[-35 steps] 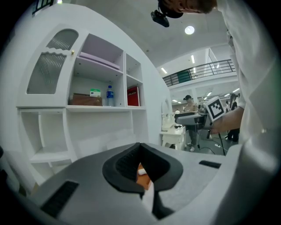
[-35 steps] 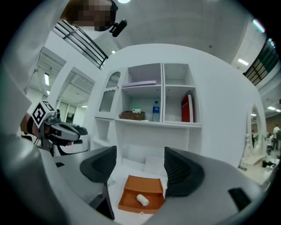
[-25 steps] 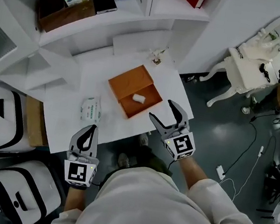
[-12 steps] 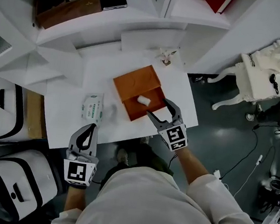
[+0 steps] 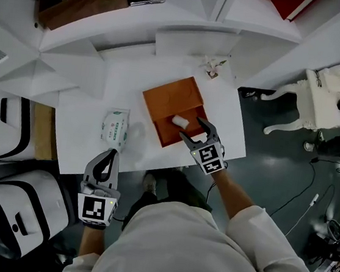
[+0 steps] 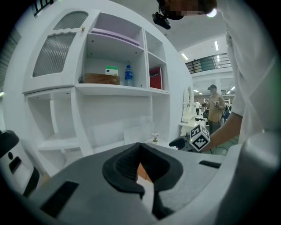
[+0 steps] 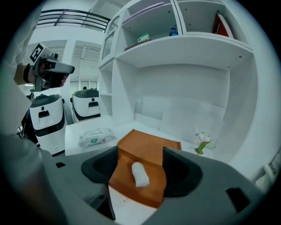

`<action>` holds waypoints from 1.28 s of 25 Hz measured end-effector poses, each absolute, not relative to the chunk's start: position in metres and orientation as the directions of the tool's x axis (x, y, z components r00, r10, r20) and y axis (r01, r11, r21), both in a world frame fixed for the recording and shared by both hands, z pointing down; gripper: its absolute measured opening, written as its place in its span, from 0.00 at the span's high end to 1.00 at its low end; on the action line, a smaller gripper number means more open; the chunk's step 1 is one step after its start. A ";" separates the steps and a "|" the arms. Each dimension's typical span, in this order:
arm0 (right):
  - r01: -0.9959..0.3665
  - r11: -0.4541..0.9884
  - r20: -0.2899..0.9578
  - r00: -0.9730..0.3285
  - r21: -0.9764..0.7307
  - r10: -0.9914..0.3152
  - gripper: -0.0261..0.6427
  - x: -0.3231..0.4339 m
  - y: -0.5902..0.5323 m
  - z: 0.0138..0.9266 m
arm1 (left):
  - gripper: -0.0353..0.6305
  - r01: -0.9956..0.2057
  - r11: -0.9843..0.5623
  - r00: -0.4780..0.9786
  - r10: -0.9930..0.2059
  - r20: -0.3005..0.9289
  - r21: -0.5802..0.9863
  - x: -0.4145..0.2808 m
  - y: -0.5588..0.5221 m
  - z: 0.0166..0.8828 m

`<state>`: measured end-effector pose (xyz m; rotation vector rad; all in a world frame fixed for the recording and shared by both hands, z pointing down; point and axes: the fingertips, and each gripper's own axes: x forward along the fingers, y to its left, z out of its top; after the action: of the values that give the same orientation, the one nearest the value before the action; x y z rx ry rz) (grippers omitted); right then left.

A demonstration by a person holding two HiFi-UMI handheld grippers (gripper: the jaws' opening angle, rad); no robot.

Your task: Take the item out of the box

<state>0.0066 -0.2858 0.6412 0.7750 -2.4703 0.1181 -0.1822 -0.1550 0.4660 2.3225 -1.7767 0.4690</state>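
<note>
An open orange box [image 5: 173, 99] lies on the white table [image 5: 83, 140], with its lid folded back. A small white roll, the item [image 5: 180, 120], rests in the box's near half and shows lying free in the right gripper view [image 7: 140, 174]. My right gripper [image 5: 196, 129] hovers over the box's near edge. Its jaws are closing, with the item just ahead of the gap between them and untouched. My left gripper [image 5: 110, 156] hangs off the table's front edge, jaws together and empty. The orange box [image 6: 142, 172] peeks through them.
A pack of wipes [image 5: 114, 127] lies left of the box. A small flower ornament [image 5: 213, 65] stands at the table's back. White shelving behind holds a brown box [image 5: 81, 4]. White machines [image 5: 2, 204] stand at the left, an ornate white table [image 5: 329, 90] at the right.
My right gripper has moved forward from beyond the table's front edge to the box, its jaws now around the item's end. The left gripper has stayed put.
</note>
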 end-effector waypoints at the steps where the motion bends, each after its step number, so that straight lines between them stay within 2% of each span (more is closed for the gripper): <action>1: -0.547 0.834 0.535 -0.684 0.073 -0.496 0.47 0.006 -0.288 0.647 | 0.94 -0.963 -0.264 0.230 -0.904 0.359 -0.046 -0.183 -0.156 0.468; 32: -0.410 0.912 0.806 -0.537 0.010 -0.250 0.54 -0.018 -0.308 0.776 | 0.94 -0.988 -0.149 0.121 -0.888 0.443 -0.029 -0.211 -0.162 0.496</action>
<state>-0.0183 -0.3077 0.7765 0.4696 -2.1629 0.2241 -0.2108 -0.1616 0.4959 2.1286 -1.8449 0.5255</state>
